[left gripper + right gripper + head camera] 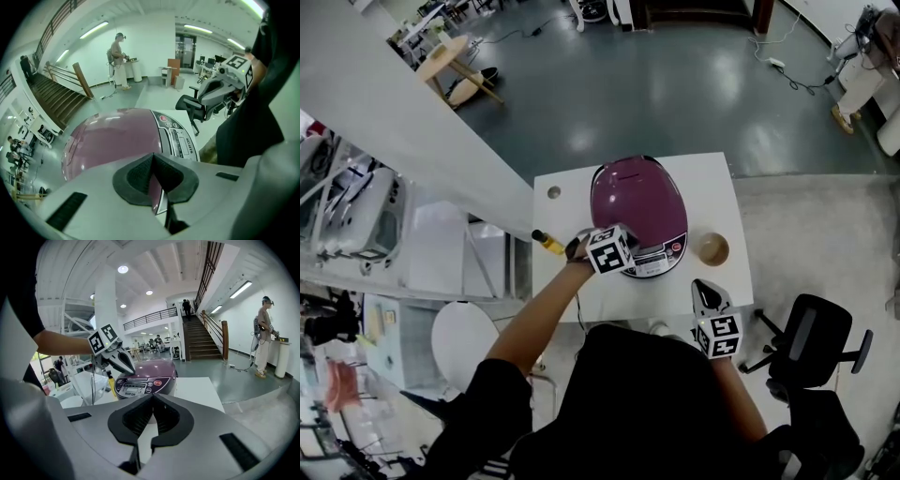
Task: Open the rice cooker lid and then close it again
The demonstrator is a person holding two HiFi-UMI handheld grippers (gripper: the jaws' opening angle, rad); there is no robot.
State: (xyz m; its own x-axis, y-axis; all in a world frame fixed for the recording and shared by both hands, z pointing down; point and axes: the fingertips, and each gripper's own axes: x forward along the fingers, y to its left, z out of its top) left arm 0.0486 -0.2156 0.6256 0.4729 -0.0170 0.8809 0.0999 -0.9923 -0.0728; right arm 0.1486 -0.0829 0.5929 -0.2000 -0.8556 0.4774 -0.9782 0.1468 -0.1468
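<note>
The purple rice cooker (636,208) stands on the white table (727,202) with its lid down and its control panel facing me. My left gripper (623,262) points steeply down at the cooker's front left, just over the panel edge; its jaws are shut with nothing between them. In the left gripper view the lid (112,140) and the panel (177,137) lie right beyond my left gripper (153,159). My right gripper (705,289) hovers over the table's front right edge, shut and empty. From the right gripper view the cooker (145,378) sits ahead of my right gripper (152,401).
A round tan object (712,248) sits on the table right of the cooker. A yellow and black item (548,244) lies at the table's left edge. A black office chair (811,342) stands at the right, a white stool (459,342) at the left.
</note>
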